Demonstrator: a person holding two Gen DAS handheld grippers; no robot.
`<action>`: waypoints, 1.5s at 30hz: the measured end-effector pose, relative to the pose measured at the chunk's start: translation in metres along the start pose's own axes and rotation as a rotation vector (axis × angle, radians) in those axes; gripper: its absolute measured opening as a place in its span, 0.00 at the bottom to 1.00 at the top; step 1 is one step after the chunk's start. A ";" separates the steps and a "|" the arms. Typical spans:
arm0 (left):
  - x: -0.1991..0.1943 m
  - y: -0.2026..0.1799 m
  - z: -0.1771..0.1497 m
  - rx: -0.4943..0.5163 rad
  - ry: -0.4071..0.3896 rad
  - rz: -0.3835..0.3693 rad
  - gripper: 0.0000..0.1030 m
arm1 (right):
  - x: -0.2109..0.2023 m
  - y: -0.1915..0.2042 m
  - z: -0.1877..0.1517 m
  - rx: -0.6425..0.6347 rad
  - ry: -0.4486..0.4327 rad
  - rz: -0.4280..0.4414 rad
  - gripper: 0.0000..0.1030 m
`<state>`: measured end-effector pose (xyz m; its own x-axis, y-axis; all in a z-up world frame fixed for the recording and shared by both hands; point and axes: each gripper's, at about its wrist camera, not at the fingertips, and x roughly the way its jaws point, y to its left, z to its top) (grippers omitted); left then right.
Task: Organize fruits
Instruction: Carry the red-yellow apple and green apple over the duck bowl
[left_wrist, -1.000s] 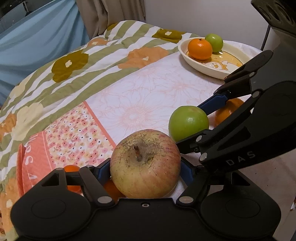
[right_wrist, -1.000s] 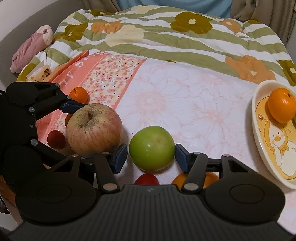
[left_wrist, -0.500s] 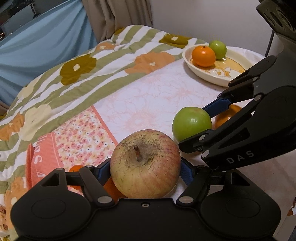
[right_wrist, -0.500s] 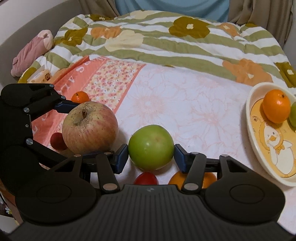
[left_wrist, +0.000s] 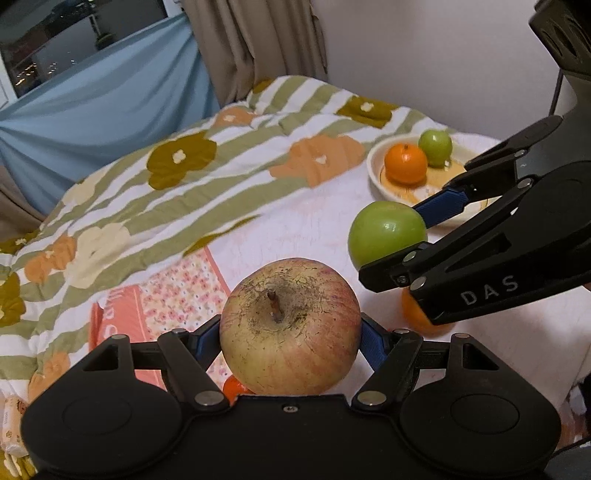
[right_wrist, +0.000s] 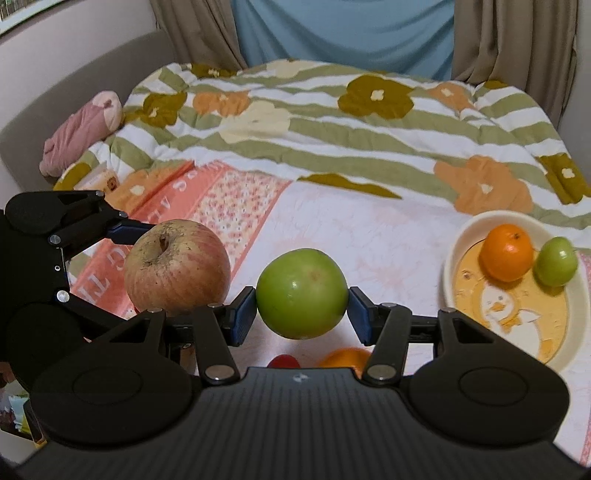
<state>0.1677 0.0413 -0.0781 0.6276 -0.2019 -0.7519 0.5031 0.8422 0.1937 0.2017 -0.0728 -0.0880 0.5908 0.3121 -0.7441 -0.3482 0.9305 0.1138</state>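
My left gripper (left_wrist: 290, 338) is shut on a big reddish-yellow apple (left_wrist: 290, 326), held stem up above the bedspread; the same apple (right_wrist: 177, 267) shows at the left of the right wrist view. My right gripper (right_wrist: 302, 310) is shut on a green apple (right_wrist: 302, 293), its blue pads (right_wrist: 244, 314) pressing both sides; that green apple (left_wrist: 386, 232) hangs right of the left gripper. A cream bowl (right_wrist: 454, 258) with a duck picture holds an orange (right_wrist: 508, 253) and a small green apple (right_wrist: 556, 261); the bowl (left_wrist: 376, 160) sits at the far right of the left wrist view.
On the bedspread lie an orange (right_wrist: 345, 358), a small red fruit (right_wrist: 283, 361) and a small orange fruit (left_wrist: 234, 389). A pink stuffed toy (right_wrist: 79, 133) lies at the bed's left edge. Curtains and a blue cloth (right_wrist: 343, 33) stand behind the floral quilt (right_wrist: 332, 122).
Both grippers have risen off the bedspread with their apples. The bed has dropped lower in both views, and more of the curtains and wall now shows.
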 end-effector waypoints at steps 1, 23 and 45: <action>-0.004 -0.002 0.003 -0.007 -0.005 0.007 0.75 | -0.007 -0.003 0.001 0.003 -0.010 0.001 0.66; -0.018 -0.104 0.081 -0.102 -0.069 0.034 0.75 | -0.108 -0.146 -0.005 0.004 -0.125 -0.048 0.66; 0.111 -0.170 0.138 -0.099 0.053 0.021 0.75 | -0.065 -0.272 -0.015 0.017 -0.037 -0.035 0.66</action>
<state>0.2343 -0.1936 -0.1076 0.6036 -0.1587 -0.7813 0.4269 0.8920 0.1486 0.2471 -0.3490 -0.0808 0.6289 0.2862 -0.7229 -0.3151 0.9438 0.0996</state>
